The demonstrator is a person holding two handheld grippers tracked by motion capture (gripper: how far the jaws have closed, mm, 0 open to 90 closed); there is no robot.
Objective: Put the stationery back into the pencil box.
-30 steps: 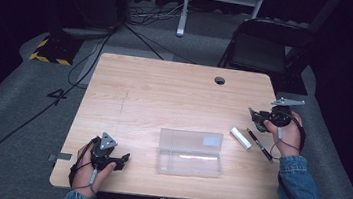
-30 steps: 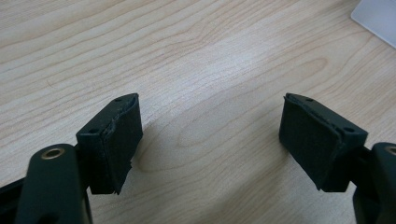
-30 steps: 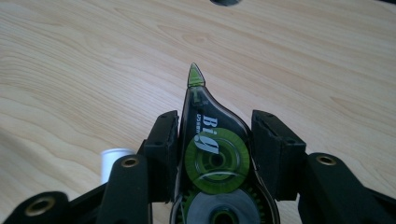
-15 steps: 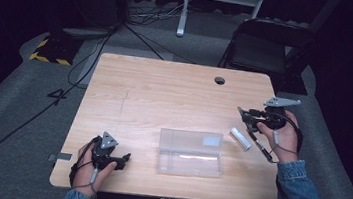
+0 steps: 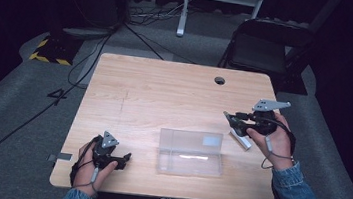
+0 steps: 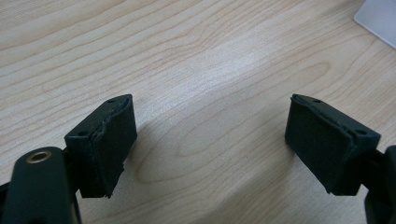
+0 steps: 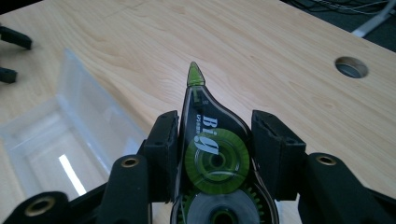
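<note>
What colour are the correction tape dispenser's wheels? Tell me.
Green, inside the correction tape dispenser; the right gripper view shows it best.

The bench (image 5: 164,98) is pale wood with a fine wavy grain and one dark round hole (image 5: 220,80) near its far edge. The case (image 5: 190,152) near the front edge is clear plastic, frosted white where light catches it. The correction tape dispenser (image 7: 215,154) is smoky see-through with green reels inside, a green tip and white lettering. Both grippers, the left gripper (image 5: 120,159) and the right gripper (image 5: 229,117), are black; each carries a grey three-cornered plate. A white stick (image 5: 240,138) lies by the right edge. The person's sleeves are blue denim. The floor is grey carpet, with a yellow-and-black striped block (image 5: 49,51) off the far left corner.
</note>
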